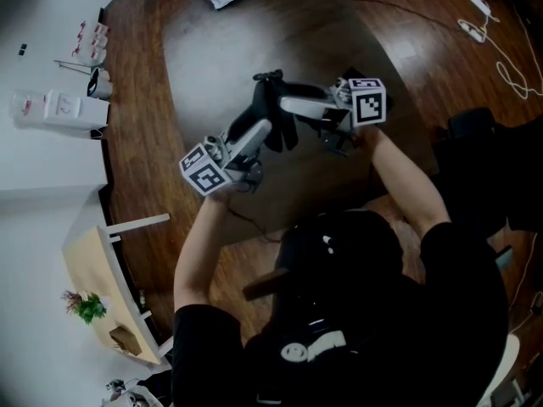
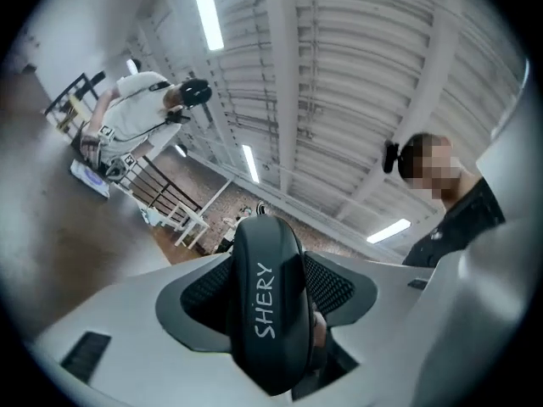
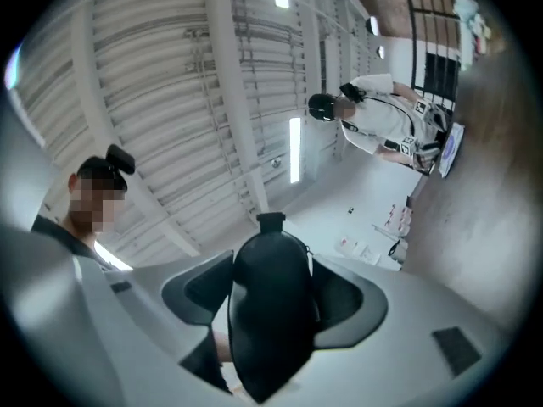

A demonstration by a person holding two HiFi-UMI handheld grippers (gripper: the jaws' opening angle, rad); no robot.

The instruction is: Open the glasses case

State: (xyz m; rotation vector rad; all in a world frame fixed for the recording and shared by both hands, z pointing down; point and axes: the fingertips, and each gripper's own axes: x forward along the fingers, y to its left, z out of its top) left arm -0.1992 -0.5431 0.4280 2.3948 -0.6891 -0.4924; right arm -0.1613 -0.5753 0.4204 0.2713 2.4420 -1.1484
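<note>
Head view: we are holding the glasses case above the tabletop, with the left claw and right claw both clamping it from opposite sides. We are judging it unopened, with the opening itself left to do.

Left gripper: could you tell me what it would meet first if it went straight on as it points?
The glasses case gripped in its jaws; past that, likely the right gripper holding the other end.
</note>
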